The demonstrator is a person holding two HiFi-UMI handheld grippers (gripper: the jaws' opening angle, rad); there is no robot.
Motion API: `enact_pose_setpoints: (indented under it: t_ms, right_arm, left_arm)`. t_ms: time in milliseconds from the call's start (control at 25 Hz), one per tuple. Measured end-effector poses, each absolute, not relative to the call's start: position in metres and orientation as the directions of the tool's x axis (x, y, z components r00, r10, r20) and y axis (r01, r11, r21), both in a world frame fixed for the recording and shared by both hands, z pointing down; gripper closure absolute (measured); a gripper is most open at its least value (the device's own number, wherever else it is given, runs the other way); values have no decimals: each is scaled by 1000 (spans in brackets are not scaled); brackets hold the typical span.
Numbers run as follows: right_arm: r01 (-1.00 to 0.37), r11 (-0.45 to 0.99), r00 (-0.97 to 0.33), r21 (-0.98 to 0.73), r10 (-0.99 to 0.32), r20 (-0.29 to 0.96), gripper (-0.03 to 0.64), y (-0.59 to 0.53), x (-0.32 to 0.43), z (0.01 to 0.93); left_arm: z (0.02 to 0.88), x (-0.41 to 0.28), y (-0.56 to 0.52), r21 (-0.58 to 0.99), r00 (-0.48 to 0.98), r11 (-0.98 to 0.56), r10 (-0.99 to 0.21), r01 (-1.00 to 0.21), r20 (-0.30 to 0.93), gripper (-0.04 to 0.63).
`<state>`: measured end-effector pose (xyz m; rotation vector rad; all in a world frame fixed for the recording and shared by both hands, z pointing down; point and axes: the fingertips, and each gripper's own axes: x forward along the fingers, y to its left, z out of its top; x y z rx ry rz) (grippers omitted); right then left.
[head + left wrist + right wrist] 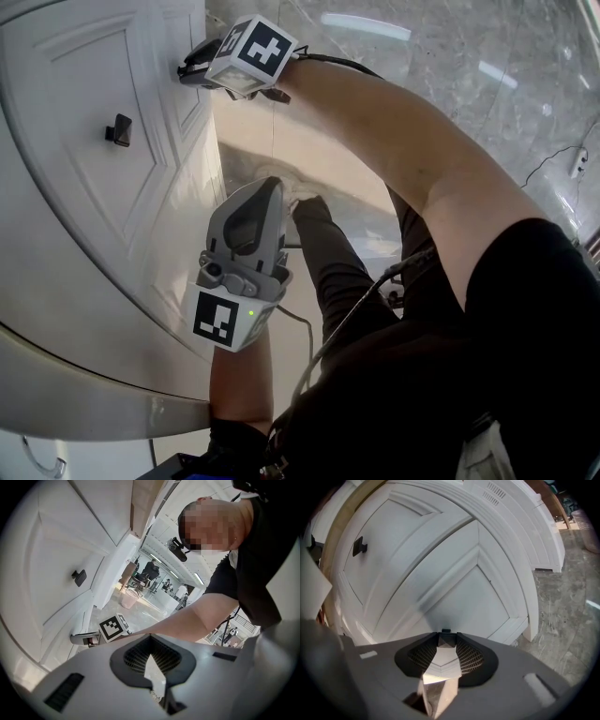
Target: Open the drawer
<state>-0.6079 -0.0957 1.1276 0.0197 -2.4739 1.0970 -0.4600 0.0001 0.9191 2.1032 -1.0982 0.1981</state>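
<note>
Right gripper point(186, 70), jaws spread and empty, hovers at the white cabinet point(94, 309) face, well apart from the drawer point(66, 112) and its dark knob point(118, 129); it probably should straddle that knob squarely, pinch firmly and pull straight out, while the left gripper point(271, 185) waits, jaws pressed together.

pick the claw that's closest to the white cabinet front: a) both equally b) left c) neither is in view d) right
d: in the head view the right claw sits right at the white cabinet front, while the left claw is held well back from it.
</note>
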Motion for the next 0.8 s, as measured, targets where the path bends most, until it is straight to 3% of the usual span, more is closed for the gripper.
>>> enact_pose_setpoints:
  t_ms: [800]
  right_arm:
    - [-212,698,-886,-684,157,436,491,-84,-545,1129]
  left_arm:
    - [906,-470,-10,458,552,-342,-685,-820,477,604]
